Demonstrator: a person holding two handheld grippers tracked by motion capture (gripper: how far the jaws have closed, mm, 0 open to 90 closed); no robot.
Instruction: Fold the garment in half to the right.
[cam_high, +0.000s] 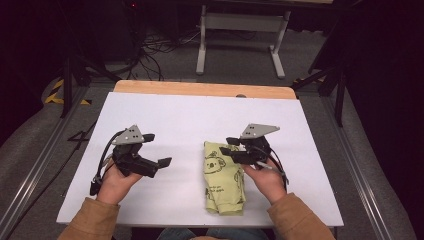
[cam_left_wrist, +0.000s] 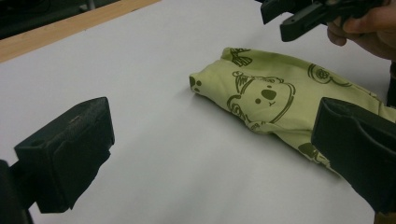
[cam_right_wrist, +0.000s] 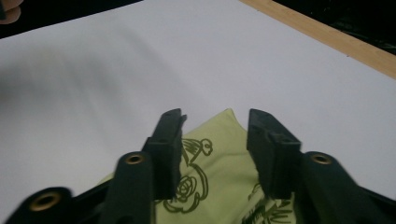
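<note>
Meanwhile, the folded green cloth (cam_high: 223, 177) lay on the white table cover (cam_high: 170, 125), near the person's edge and a little to the right of the middle. The right gripper (cam_high: 231, 145) hovered over the far end of the cloth, with a narrow gap between its jaws and nothing gripped. The left gripper (cam_high: 156, 149) was well apart from the cloth, its jaws wide and empty.
</note>
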